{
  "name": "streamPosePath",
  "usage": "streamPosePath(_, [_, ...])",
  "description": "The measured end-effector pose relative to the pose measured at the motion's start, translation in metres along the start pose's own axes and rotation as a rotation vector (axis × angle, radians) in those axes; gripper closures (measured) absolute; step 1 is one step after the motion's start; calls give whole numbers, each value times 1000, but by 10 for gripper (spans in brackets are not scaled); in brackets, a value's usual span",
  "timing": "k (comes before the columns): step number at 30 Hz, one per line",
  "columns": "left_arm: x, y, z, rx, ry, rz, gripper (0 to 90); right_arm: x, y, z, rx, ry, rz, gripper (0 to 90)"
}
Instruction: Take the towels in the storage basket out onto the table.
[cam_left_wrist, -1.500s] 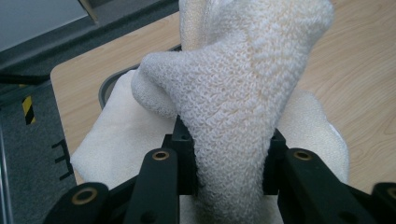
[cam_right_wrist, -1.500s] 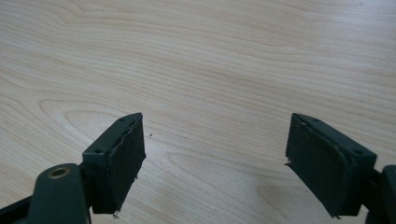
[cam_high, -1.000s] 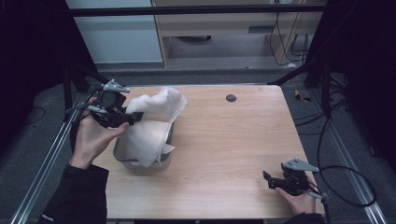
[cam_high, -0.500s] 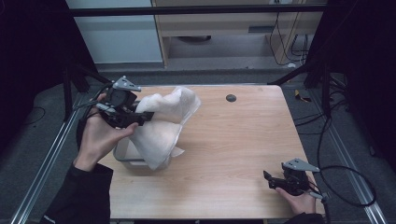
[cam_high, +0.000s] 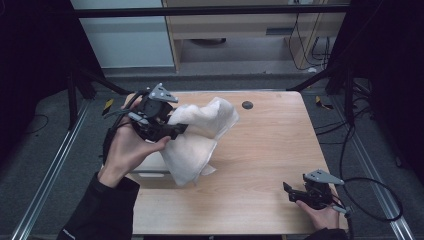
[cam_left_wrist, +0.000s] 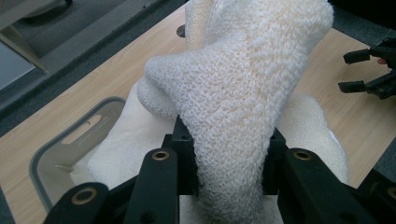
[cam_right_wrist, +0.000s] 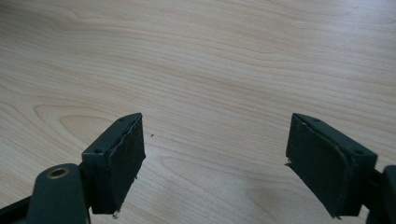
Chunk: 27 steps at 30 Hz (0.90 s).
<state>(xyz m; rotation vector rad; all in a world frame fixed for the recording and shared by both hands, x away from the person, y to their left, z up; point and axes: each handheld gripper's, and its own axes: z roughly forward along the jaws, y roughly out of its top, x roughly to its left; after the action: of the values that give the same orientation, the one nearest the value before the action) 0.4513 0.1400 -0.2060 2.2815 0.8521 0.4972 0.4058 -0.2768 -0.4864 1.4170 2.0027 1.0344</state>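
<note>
Our left claw (cam_high: 176, 131) clamps the white towel (cam_high: 200, 135) above the grey bin (cam_left_wrist: 70, 154); trailing folds could tip the bin. Right claw (cam_high: 290, 192) rests open.

Both handheld grippers are matte black w/ blocky linkage arms. The left gripper (cam_high: 172, 131) carries a grey three-cornered plate (cam_high: 162, 93) on top w/ small dark screw holes; brass-coloured pivot bushings (cam_left_wrist: 160, 155) sit in its arms. The right gripper (cam_high: 292, 192) has the same grey plate, a black cable (cam_high: 370, 200) looping off it, and flat, dark, slightly frayed rubbery pads (cam_right_wrist: 133, 156). The person wears a black long sleeve (cam_high: 102, 212).
</note>
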Motion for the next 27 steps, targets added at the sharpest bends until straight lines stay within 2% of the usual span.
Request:
streamPosePath(6, [-9,6,14,15,-16,20,674,-2,0,0,-7,-3,-2,192])
streamPosePath(17, [-27,17,39,11,-57,48,673,-4,0,-2,-13,-6,14,191])
streamPosePath(27, [-39,26,60,37,-86,73,672,-6,-1,-2,-16,-13,5,187])
